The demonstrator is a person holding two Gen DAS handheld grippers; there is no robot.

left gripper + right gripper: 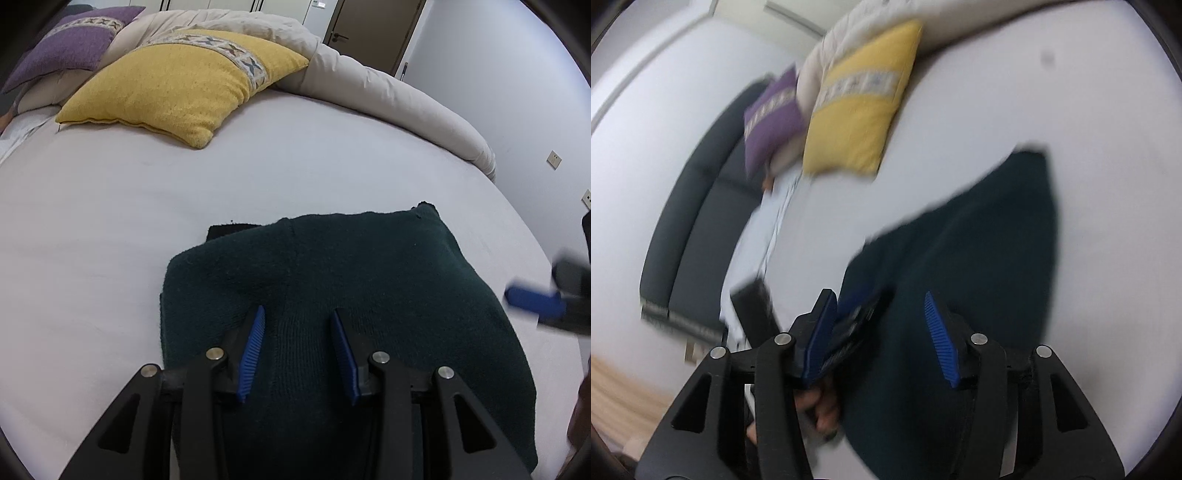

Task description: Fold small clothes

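Note:
A dark green knitted garment (332, 295) lies folded on the white bed sheet (110, 221). My left gripper (298, 314) is open, its blue pads resting over the garment's near part with nothing clamped. My right gripper shows blurred at the right edge of the left wrist view (535, 301). In the right wrist view the right gripper (881, 299) is open above the garment (979, 240), and the view is motion-blurred. The left gripper (853, 325) and the hand holding it show just behind the right gripper's left finger.
A yellow cushion (184, 85) and a purple cushion (70, 40) lie at the far side of the bed, with a rolled beige duvet (369, 85) behind. A dark headboard (698, 206) runs along the left in the right wrist view. A door (373, 29) stands beyond.

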